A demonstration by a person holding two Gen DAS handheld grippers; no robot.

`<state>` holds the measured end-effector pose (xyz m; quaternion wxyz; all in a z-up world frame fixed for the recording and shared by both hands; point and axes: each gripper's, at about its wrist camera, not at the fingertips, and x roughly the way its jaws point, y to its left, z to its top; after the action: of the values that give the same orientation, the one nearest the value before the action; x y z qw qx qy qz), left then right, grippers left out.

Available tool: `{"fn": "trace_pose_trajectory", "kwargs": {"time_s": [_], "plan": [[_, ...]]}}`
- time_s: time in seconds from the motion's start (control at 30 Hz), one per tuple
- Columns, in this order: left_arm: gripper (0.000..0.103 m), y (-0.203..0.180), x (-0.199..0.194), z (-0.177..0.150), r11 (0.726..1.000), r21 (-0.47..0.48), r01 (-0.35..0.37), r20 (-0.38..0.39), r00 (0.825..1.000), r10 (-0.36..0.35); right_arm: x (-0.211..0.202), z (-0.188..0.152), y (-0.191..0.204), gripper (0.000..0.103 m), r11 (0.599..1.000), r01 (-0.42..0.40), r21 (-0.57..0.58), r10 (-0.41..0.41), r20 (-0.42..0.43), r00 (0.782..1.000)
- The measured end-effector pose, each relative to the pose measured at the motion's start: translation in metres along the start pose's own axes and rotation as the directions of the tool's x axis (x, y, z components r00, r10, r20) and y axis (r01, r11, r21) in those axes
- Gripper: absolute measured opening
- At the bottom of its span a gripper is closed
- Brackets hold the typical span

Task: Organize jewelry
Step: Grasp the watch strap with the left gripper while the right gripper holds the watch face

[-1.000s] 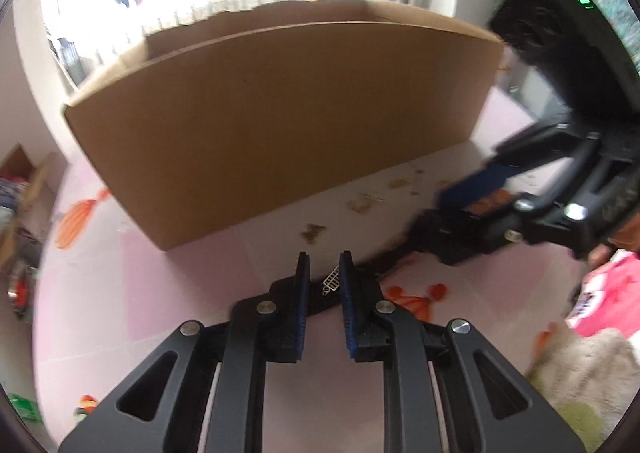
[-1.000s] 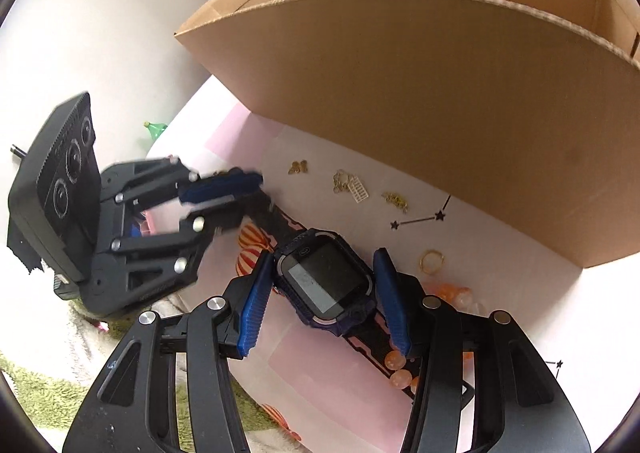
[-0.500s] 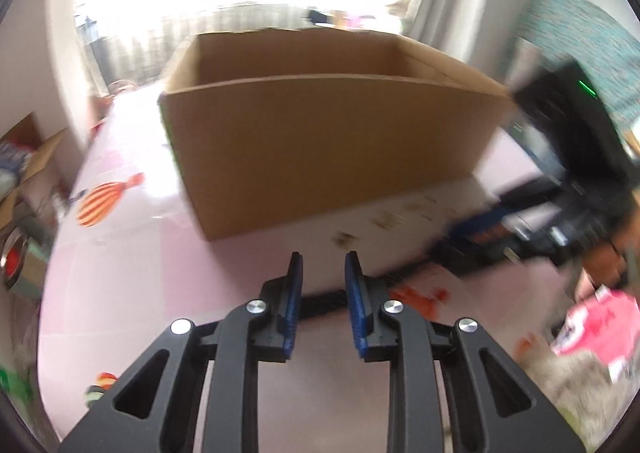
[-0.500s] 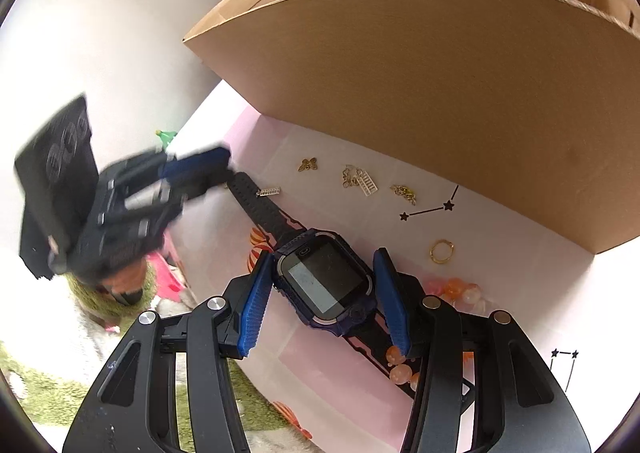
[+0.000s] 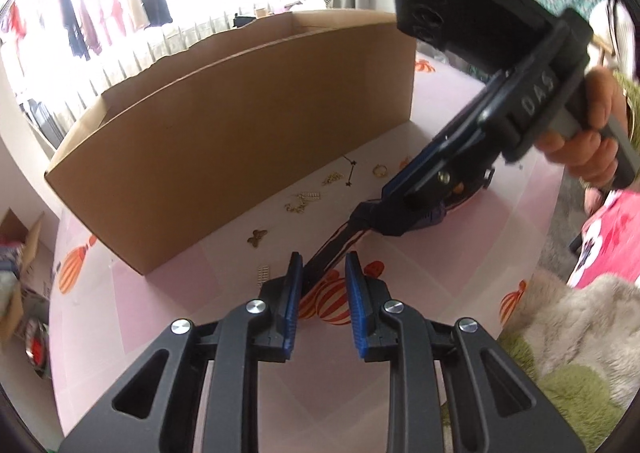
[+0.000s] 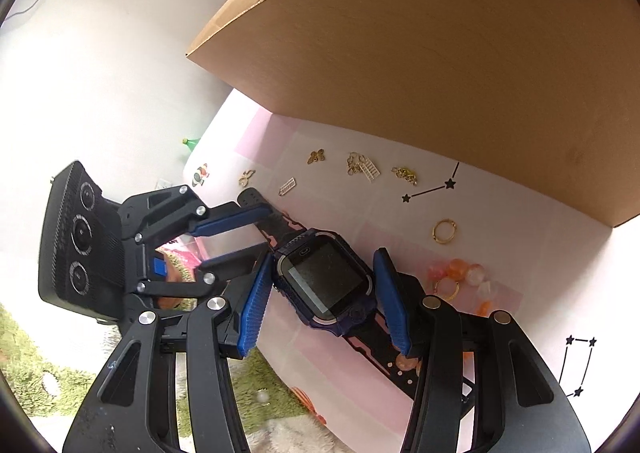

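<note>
A dark blue smartwatch (image 6: 326, 281) sits between the blue pads of my right gripper (image 6: 323, 257), which is shut on its case. In the left wrist view the watch (image 5: 404, 223) hangs just above the pink table (image 5: 160, 313) with its black strap (image 5: 332, 249) trailing down. My left gripper (image 5: 323, 259) is open. The strap's end runs in between its fingers and passes under the left one, with a gap on the right. Gold charms lie along the cardboard box (image 5: 240, 125): a butterfly (image 6: 316, 156), a small ladder piece (image 5: 263, 273), a ring (image 6: 444, 231).
A gold chain cluster (image 6: 405, 174), a black star chain (image 6: 430, 191) and orange beads (image 6: 460, 273) lie on the table near the box wall (image 6: 440, 73). A person's hand (image 5: 592, 141) holds the right gripper. A green and grey rug (image 5: 560, 333) lies beyond the table's right edge.
A second ago the left gripper had the ladder piece between its fingers. It swung away, came back slightly wider, and now straddles the strap; the piece lies on the table. The right gripper kept the watch.
</note>
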<state>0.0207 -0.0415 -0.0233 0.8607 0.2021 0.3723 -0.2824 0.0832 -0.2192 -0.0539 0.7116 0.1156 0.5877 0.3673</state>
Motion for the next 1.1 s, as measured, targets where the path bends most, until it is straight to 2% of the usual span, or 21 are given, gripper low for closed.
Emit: {"fn": "trace_pose_trajectory", "kwargs": {"time_s": [0.3,0.57,0.77,0.93,1.1], "plan": [[0.021,-0.008,0.016,0.003,1.0,0.02,-0.012,-0.026,1.0,0.013,-0.007,-0.008,0.002,0.048,1.0,-0.001,-0.007,0.001,0.033,0.999],[0.021,-0.005,0.008,-0.002,0.999,0.009,-0.049,-0.037,0.998,0.05,-0.007,-0.014,0.006,0.049,0.999,0.039,-0.026,-0.037,0.05,0.998],[0.02,-0.007,0.007,-0.007,0.999,0.003,-0.044,-0.036,0.998,0.044,-0.014,-0.025,0.003,0.051,0.998,0.053,-0.016,-0.052,0.061,0.997],[0.02,-0.008,0.006,-0.009,0.999,0.007,-0.045,-0.031,0.999,0.045,-0.014,-0.029,0.015,0.051,0.987,0.131,-0.098,-0.125,0.058,0.99],[0.018,-0.008,0.008,-0.009,0.999,0.01,-0.053,-0.027,0.998,0.053,-0.004,-0.033,0.036,0.054,0.932,0.26,-0.254,-0.252,0.066,0.966]]}}
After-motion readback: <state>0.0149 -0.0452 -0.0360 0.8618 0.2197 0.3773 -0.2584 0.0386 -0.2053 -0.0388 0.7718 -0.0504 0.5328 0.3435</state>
